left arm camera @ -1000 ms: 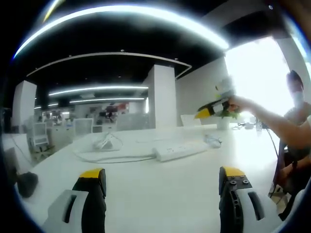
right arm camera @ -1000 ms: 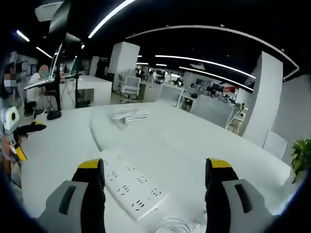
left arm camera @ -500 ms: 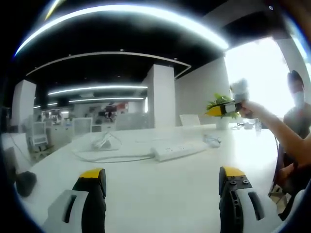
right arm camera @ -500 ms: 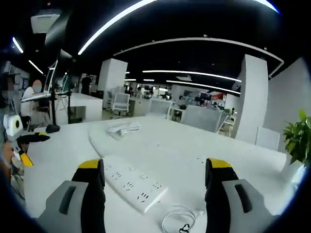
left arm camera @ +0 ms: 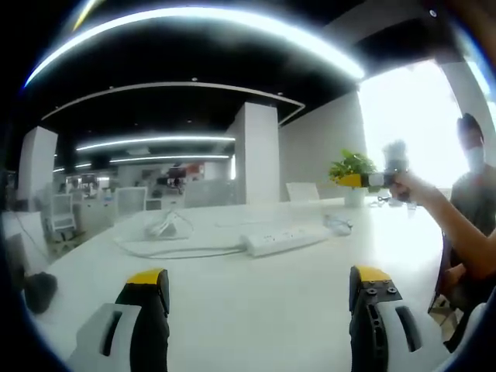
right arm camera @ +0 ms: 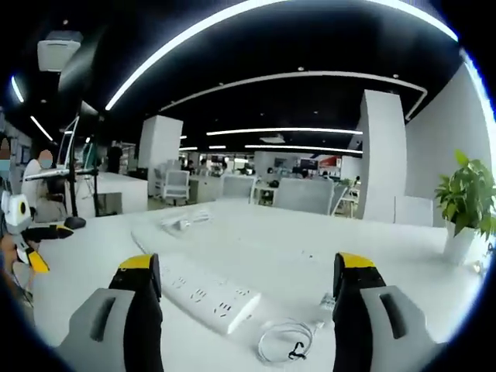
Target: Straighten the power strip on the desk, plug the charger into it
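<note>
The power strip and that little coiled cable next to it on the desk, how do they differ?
The power strip is a long, flat, rigid bar with rows of sockets; the coiled cable is thin and wound into a small loop. The strip lies stretched across the desk, while the cable sits bunched beside its near end. Both are white and lie untouched between the open right claw.

No lettering can be read — no labels, brands or numbers.

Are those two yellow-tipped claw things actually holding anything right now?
No. The left gripper and the right gripper are both open with nothing between their jaws; the power strip lies untouched on the desk.
</note>
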